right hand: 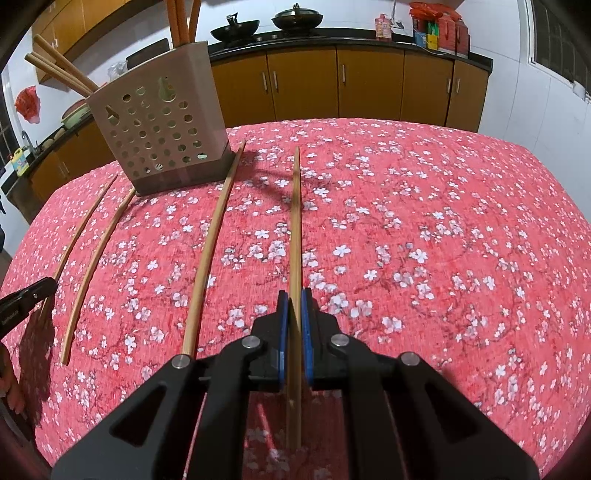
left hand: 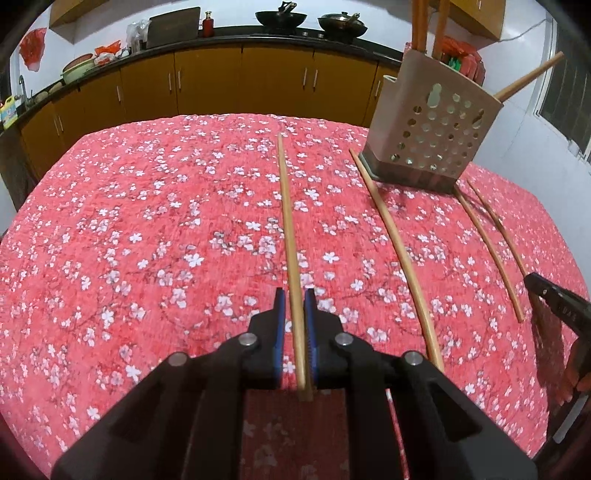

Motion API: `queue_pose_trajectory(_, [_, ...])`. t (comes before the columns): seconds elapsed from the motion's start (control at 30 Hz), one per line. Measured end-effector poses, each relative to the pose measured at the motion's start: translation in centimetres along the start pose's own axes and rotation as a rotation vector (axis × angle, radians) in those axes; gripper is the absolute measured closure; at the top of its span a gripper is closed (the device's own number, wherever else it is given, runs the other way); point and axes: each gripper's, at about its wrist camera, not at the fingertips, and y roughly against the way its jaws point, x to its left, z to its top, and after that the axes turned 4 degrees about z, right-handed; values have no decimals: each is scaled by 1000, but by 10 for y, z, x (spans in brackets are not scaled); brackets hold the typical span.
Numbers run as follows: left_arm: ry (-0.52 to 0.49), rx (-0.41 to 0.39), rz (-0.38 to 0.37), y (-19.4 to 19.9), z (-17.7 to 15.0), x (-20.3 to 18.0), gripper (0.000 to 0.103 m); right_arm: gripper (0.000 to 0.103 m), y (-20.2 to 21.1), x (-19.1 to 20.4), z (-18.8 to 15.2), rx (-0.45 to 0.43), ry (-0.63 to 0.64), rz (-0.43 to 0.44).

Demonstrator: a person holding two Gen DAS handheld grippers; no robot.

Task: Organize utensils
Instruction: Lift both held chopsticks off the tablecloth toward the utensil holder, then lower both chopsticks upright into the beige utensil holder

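The left claw is closed on a long, pale wooden chopstick, its blue-padded fingers pressing the stick near its close end while the rest stretches away over the desk, which is covered by a red cloth printed with white blossoms. The right claw grips a second wooden chopstick in the same manner, the blue pads tight against both sides of it, the near end poking back between the black arms.

In the left wrist view three further wooden chopsticks lie on the cloth to the right of the held one: a thick one whose far tip comes up just beside the base of the holder, and two thinner ones beyond it, near the desk's right edge. The tip of the right claw shows at the right margin of that view, close to the outermost stick.

The beige plastic utensil holder with round holes stands upright on a dark base at the far side of the desk. Several wooden chopsticks already stand in it, some leaning out over its rim, others rising straight up.

Behind the desk runs a dark worktop over yellow-brown cabinets, carrying two black woks
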Motion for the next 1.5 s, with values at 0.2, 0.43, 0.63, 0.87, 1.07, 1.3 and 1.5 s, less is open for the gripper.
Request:
queue_pose_trajectory(0.2, [0,1,16,0,0,0,95,95,0,-2,1,-1,-9,10])
queue_pose_trajectory(0.43, [9,20,4,4,4,4,95,95,18,0,6,-58,-9,15])
queue_pose_trajectory(0.63, [9,-39,-19,32,16,12,95,95,49,-2,21,-160,-8,4])
queue_pose_trajectory(0.87, [-2,-152,-48,76,40,15,96,95,83,-2,40,-282,-1,-4])
queue_pose_trajectory(1.07, [6,-239,-72,107,57,15,96,95,100,-1,52,-348,3,2])
queue_pose_trajectory(1.3, [-12,-335,-93,140,76,11,96,95,116,3,60,-402,15,9])
queue_pose_trajectory(1.5, [-31,-378,-95,154,88,8,96,95,124,9,67,-427,36,14])
